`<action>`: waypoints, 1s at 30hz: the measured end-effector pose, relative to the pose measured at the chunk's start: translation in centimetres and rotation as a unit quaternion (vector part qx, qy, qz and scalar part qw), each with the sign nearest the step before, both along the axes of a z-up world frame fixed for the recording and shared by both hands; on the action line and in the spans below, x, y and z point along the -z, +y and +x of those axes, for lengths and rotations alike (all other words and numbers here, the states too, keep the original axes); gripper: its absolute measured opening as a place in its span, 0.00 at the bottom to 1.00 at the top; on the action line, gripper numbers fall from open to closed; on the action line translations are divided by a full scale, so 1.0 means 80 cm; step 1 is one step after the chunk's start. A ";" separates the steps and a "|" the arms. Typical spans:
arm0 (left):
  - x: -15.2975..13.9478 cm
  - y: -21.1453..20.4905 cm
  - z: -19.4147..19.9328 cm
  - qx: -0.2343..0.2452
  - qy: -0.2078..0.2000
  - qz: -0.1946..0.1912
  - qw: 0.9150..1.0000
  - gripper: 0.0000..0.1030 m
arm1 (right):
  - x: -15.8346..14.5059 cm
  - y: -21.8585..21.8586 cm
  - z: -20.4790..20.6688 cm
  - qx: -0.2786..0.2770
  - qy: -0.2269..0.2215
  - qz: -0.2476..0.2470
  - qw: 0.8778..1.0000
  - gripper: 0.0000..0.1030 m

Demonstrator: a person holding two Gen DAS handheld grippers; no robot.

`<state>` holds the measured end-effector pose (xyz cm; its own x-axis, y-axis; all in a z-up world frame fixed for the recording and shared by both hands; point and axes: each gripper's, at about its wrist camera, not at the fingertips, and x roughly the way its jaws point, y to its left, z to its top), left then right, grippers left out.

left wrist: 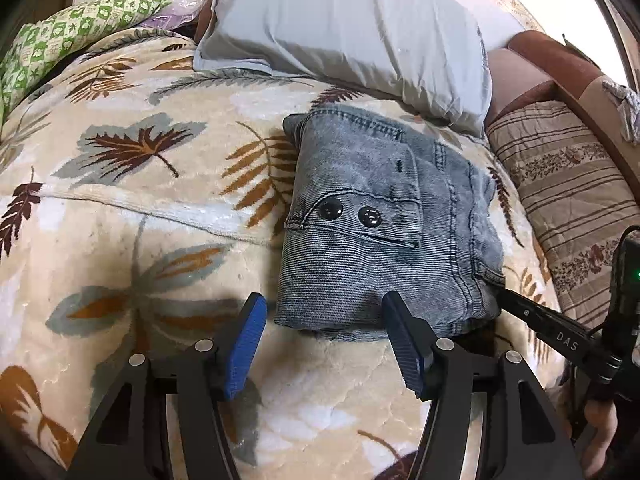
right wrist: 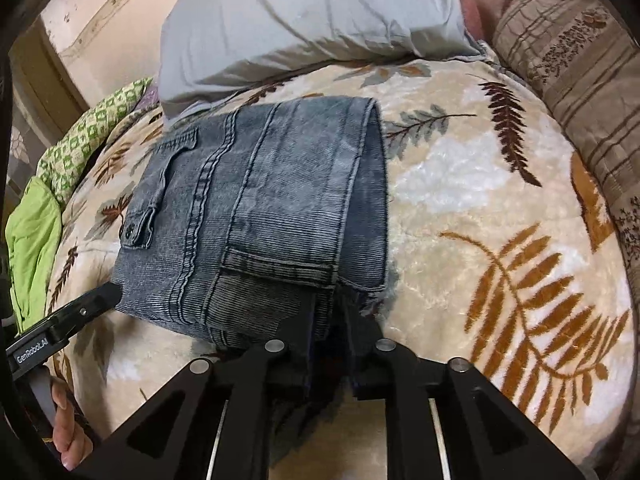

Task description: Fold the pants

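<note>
REL: pants [left wrist: 384, 236] lay just ahead of both tools, long axis running away toward pillow [left wrist: 344, 28] | LEFT tool [left wrist: 324, 344]: jaws apart, empty, at near edge | RIGHT tool [right wrist: 330, 320]: nearly closed, near-right corner between jaws, contact unclear | PANTS: grey denim, folded compact, on bed [left wrist: 120, 208].

Faded grey-blue pants [left wrist: 384, 232], leaf-patterned cream blanket [left wrist: 160, 216]

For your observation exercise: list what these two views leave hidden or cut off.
- Right gripper fingertips: right wrist view, buried in the jeans hem.
- Jeans' underside layers: both views, covered by the top fold.
- Grey pillow: left wrist view, cut by the top edge.
</note>
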<state>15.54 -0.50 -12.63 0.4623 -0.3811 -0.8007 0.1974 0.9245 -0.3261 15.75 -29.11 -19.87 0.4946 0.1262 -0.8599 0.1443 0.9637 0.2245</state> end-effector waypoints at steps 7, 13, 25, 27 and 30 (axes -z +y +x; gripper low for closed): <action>-0.007 0.014 -0.017 -0.003 0.005 -0.023 1.000 0.58 | -0.007 -0.036 -0.021 0.034 -0.035 0.107 0.993 0.68; -0.007 0.031 -0.010 -0.013 0.022 -0.065 0.998 0.65 | -0.004 -0.055 -0.021 0.052 -0.037 0.169 0.983 0.76; 0.038 0.030 0.095 0.000 0.124 -0.158 0.980 0.68 | 0.035 -0.075 0.074 0.018 0.028 0.216 0.976 0.79; 0.055 0.025 0.095 -0.006 0.129 -0.135 0.982 0.68 | 0.047 -0.069 0.076 0.013 0.039 0.213 0.976 0.79; 0.063 0.024 0.096 -0.025 0.134 -0.141 0.981 0.57 | 0.050 -0.060 0.073 0.011 0.030 0.204 0.978 0.61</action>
<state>23.21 1.44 -17.70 0.2738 -0.5866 -0.7622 0.0266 0.7968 -0.6037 21.56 -33.90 -23.85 0.4510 0.4554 -0.7676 0.1891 0.7917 0.5808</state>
